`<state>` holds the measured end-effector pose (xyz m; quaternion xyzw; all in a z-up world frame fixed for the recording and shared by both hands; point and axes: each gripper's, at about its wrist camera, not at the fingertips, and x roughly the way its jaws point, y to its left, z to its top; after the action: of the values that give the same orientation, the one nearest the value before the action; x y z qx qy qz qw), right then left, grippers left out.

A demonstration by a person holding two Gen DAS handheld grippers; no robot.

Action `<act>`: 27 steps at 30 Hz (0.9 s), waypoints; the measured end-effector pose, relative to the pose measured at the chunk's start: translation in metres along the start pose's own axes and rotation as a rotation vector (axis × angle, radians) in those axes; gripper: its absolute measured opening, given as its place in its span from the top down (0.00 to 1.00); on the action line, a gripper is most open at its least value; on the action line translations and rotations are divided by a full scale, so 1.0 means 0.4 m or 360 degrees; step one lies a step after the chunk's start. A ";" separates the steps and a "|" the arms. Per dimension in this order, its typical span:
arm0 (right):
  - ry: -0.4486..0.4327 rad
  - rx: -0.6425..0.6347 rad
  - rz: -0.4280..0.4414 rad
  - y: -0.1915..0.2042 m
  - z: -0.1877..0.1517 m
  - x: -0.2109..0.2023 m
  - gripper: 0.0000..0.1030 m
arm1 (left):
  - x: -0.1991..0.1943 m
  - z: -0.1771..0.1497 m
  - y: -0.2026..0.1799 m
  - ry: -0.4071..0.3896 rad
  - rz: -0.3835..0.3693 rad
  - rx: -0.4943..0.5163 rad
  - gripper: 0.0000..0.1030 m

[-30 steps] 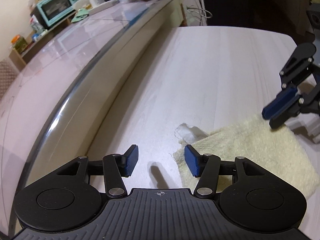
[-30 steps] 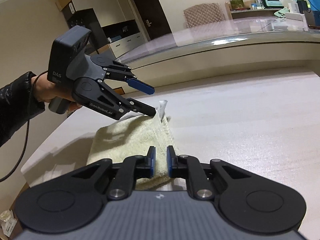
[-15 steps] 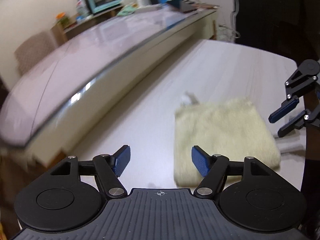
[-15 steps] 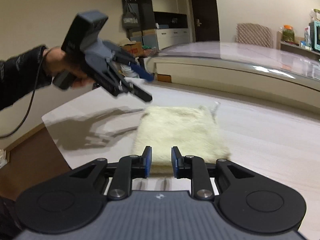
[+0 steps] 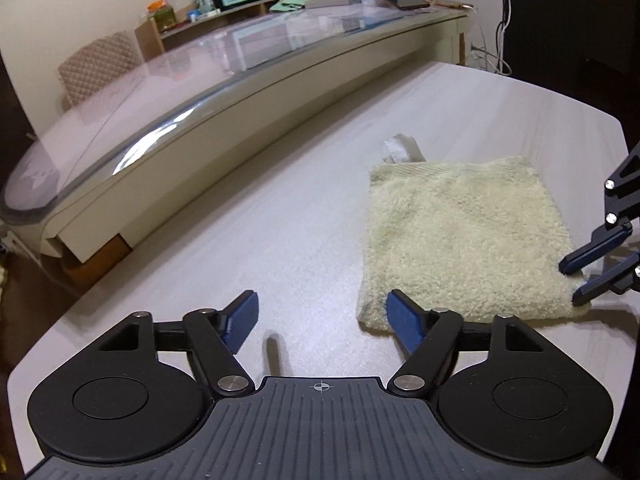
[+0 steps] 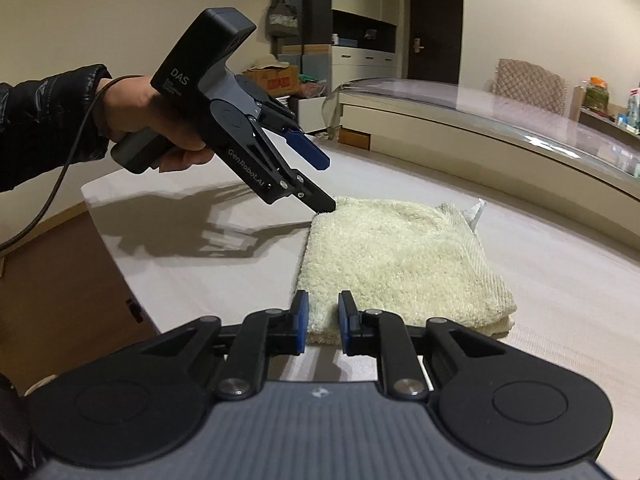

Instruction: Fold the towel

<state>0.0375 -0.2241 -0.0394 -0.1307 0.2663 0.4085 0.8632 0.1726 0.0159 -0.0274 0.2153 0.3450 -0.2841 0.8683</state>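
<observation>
Both grippers are held just off a folded towel (image 5: pixel 460 240), and neither has hold of it. Seen from its own camera, the left gripper (image 5: pixel 322 322) is spread wide, with nothing between its blue pads; its right-hand pad sits over the towel's near corner, while the other is over bare table (image 5: pixel 280 200). In the right wrist view the same left gripper (image 6: pixel 324 184) is held at a downward slant, its lower finger tip resting at or just above the towel's far left corner, possibly to press that corner flat, though contact cannot be confirmed.

The right gripper (image 6: pixel 323 320) is nearly closed, with a narrow gap left between its pads. Towel pile is seen through that gap, but the pads appear to sit in front of the folded edge rather than around it, so nothing is judged to be gripped. In the left wrist view its two blue tips (image 5: pixel 588 276) are seen parted slightly beside the towel's right edge.

The towel (image 6: pixel 400 264) is laid as a thick, squarish, cream-coloured pad, several layers deep, near the table's corner closest to the person. A small white label (image 5: pixel 398 150) is left sticking out at its far corner. Folding is judged to be all but finished, with only tidying left. A long curved glass-topped counter (image 5: pixel 200 92) is seen beyond the table.
</observation>
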 end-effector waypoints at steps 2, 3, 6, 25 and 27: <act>-0.0006 0.0033 -0.0036 0.011 0.002 0.003 0.81 | 0.007 0.003 0.008 -0.0002 -0.0005 0.0019 0.20; -0.0012 0.0070 -0.0062 0.016 0.007 0.005 0.81 | 0.010 0.004 0.013 -0.0004 -0.0005 0.0030 0.20; -0.0031 0.0162 -0.0120 0.033 0.011 0.011 0.81 | 0.024 0.015 0.027 -0.0004 -0.0003 0.0058 0.20; -0.0104 0.0302 -0.0185 0.092 0.027 -0.004 0.65 | 0.047 0.035 0.089 -0.0043 0.0052 0.0014 0.24; -0.0072 0.0308 -0.0205 0.071 0.025 -0.037 0.59 | 0.021 0.017 0.094 -0.0030 0.0060 -0.0109 0.24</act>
<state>0.0110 -0.2112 -0.0230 -0.0543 0.2762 0.3274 0.9020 0.2052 0.0372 -0.0222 0.1891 0.3424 -0.2576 0.8835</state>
